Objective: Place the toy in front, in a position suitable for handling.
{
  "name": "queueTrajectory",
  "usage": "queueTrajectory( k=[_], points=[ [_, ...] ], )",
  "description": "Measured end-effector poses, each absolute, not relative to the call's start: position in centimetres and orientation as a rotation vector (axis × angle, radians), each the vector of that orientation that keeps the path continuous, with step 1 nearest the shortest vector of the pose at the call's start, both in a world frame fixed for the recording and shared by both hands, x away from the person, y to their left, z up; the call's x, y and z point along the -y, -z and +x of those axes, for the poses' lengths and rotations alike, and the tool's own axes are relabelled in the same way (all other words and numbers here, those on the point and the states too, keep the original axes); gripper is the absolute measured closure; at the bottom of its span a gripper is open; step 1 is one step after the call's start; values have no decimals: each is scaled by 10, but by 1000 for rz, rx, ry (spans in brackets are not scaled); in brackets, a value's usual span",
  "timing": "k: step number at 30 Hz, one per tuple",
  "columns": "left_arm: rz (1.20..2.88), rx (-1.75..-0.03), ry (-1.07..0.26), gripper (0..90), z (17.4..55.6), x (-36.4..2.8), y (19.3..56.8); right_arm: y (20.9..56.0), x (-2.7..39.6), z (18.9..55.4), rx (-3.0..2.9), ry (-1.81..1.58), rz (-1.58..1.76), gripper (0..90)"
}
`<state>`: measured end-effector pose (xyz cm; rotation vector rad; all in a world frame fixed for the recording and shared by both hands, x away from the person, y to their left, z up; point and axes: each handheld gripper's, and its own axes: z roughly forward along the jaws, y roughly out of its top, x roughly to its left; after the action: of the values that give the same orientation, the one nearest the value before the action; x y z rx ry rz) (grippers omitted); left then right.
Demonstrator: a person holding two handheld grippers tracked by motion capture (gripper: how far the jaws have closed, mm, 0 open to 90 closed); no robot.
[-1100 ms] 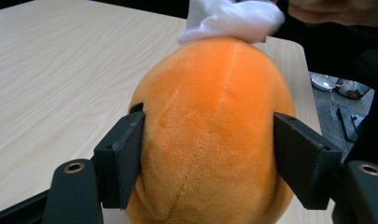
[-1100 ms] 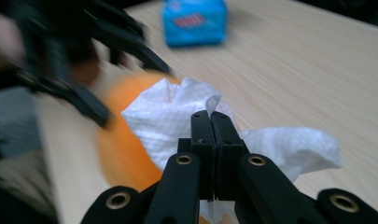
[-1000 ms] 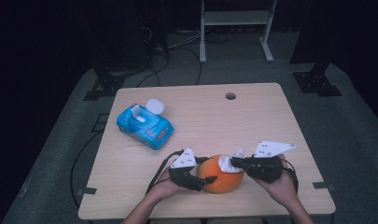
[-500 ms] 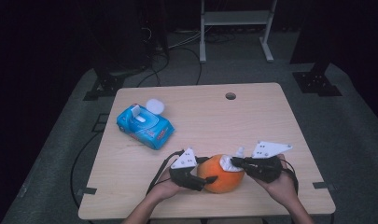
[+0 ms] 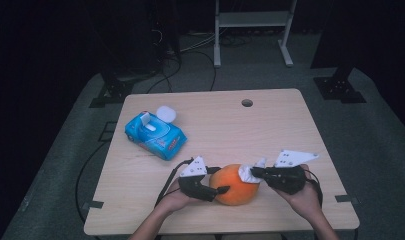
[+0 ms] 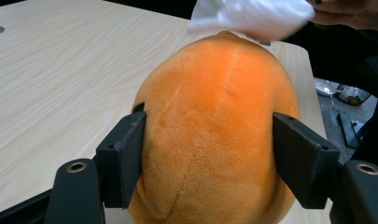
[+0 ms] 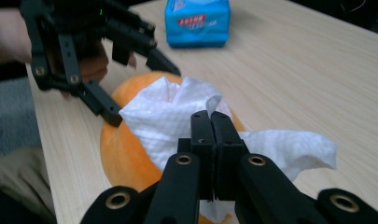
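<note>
On the wooden table (image 5: 290,125), near its front edge, the orange plush ball (image 5: 233,185) sits clamped in the left gripper (image 6: 210,158) while the right gripper (image 7: 210,140), shut tight on a white wipe (image 7: 163,116), rubs it; hard strokes could squeeze the soft ball loose.

Right claw (image 7: 214,140) pinched on a white wipe (image 7: 177,116) over an orange plush (image 7: 126,154), left claw (image 7: 130,79) gripping the plush, blue pack (image 7: 197,21) behind on the table (image 7: 294,70)

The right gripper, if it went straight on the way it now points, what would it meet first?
Probably the orange plush toy. The right gripper is shut on a white wipe that lies on the toy, directly ahead of its jaws. Beyond the toy stands the left gripper, which holds it from the other side.
</note>
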<state>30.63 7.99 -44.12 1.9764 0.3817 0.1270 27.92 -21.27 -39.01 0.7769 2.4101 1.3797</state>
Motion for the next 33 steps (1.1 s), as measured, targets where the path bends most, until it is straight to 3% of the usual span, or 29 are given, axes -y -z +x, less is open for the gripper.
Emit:
queueTrajectory(
  k=[7, 15, 22, 26, 29, 33],
  points=[
    [1968, -388, -127, 298, 306, -78, 441, 400, 223, 284, -2410, -1329, 848, 882],
    [1968, -366, -128, 284, 302, -73, 438, 388, 191, 275, -2427, -1341, 702, 882],
    [1925, -329, -53, 122, 306, -75, 438, 396, 203, 278, -2480, -1323, 739, 875],
    [1929, -343, -42, 96, 309, -75, 444, 396, 210, 279, -2474, -1318, 760, 875],
    [1932, -334, -19, 98, 310, -72, 451, 397, 214, 279, -2464, -1308, 760, 876],
    [1927, -354, -24, 245, 308, -72, 449, 390, 208, 274, -2419, -1328, 751, 883]
  ],
)
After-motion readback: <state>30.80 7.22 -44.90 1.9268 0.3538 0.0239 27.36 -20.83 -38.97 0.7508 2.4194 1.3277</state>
